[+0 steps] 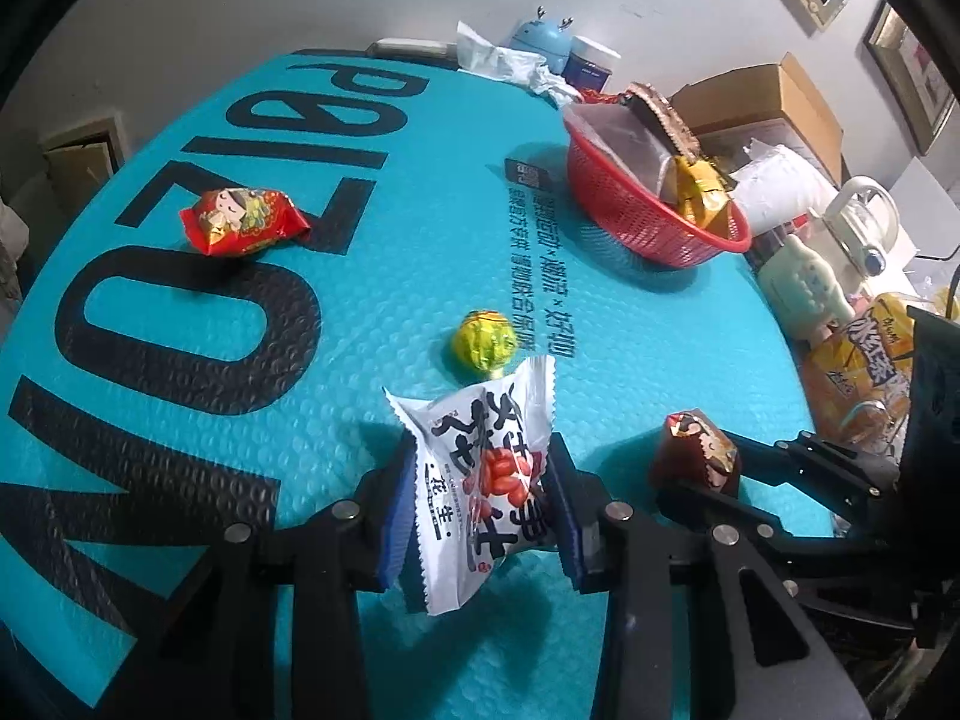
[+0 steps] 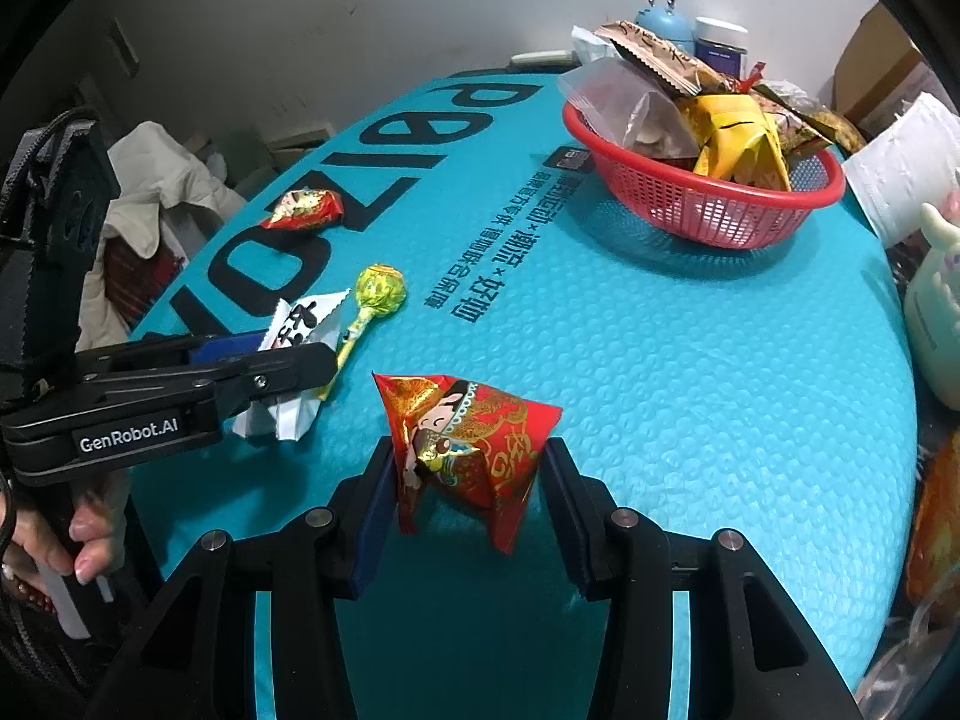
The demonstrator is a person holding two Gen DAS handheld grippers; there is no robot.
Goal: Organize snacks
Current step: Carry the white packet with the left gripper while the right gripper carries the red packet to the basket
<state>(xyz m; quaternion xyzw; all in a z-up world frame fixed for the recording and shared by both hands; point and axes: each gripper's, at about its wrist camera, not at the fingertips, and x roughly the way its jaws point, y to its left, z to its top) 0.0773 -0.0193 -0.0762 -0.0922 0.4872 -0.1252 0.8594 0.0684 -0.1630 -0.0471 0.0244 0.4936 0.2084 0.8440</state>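
My left gripper (image 1: 483, 504) is shut on a white peanut packet (image 1: 474, 450), its blue pads pressing both sides just above the teal mat (image 1: 420, 240). In the right wrist view the same gripper (image 2: 282, 354) and packet (image 2: 306, 318) show at the left. My right gripper (image 2: 471, 492) is shut on a red and gold figure packet (image 2: 468, 444); it also shows as the right gripper (image 1: 708, 474) in the left wrist view. A yellow lollipop (image 1: 485, 341) (image 2: 381, 291) and another red packet (image 1: 243, 222) (image 2: 303, 210) lie loose on the mat. A red basket (image 1: 648, 222) (image 2: 720, 216) holds several snacks.
Clutter lines the mat's right edge: a cardboard box (image 1: 762, 102), a pale plush toy (image 1: 798, 294), a yellow snack bag (image 1: 864, 372) and a white jug (image 1: 858, 216). A blue toy (image 1: 540, 39) stands at the back. A person's hand (image 2: 78, 540) grips the left handle.
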